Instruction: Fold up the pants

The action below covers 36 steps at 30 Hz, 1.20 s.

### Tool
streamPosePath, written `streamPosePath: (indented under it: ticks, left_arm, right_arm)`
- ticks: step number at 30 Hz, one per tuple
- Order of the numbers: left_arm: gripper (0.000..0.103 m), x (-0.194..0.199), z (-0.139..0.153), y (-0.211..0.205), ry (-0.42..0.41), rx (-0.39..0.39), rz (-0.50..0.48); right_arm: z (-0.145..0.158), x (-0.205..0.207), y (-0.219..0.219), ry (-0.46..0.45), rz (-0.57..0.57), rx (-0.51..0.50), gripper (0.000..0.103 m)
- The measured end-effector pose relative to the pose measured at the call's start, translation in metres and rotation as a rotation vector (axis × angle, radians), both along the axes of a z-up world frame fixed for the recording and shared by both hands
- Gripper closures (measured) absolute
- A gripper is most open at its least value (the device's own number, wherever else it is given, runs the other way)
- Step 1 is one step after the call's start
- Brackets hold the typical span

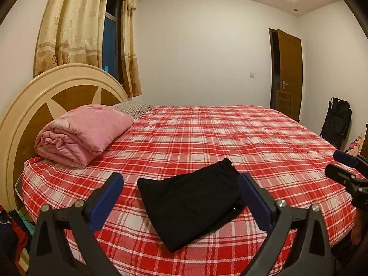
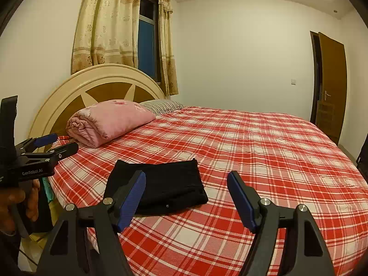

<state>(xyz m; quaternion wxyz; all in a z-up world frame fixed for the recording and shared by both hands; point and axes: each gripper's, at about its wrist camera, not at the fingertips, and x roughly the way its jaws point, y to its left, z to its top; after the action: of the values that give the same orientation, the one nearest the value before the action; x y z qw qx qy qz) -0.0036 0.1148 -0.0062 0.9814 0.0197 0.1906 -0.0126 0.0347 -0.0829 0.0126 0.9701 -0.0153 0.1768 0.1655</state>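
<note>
Black pants (image 1: 193, 200) lie folded into a compact rectangle on the red plaid bed (image 1: 253, 142), near its front edge. They also show in the right wrist view (image 2: 165, 184). My left gripper (image 1: 181, 179) is open and empty, held back from the bed, its fingers framing the pants without touching. My right gripper (image 2: 186, 179) is open and empty, held back to the right of the pants. The right gripper shows at the right edge of the left wrist view (image 1: 340, 163); the left gripper shows at the left of the right wrist view (image 2: 62, 143).
A rolled pink blanket (image 1: 80, 135) and a striped pillow (image 1: 133, 108) lie by the round headboard (image 1: 34, 105). A brown door (image 1: 288, 76) stands open at the far right. A black bag (image 1: 335, 124) leans on the right wall. Clothes (image 1: 11, 234) lie on the floor at left.
</note>
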Motion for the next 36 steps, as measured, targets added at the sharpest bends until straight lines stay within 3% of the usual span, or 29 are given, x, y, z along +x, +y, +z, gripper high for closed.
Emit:
streamPosePath:
  ticks: [36]
  left_arm:
    - [0.000,0.002,0.003,-0.011,0.015,0.047,0.009]
  right_arm:
    - [0.006,-0.008,0.001,-0.051,-0.006,-0.013,0.029]
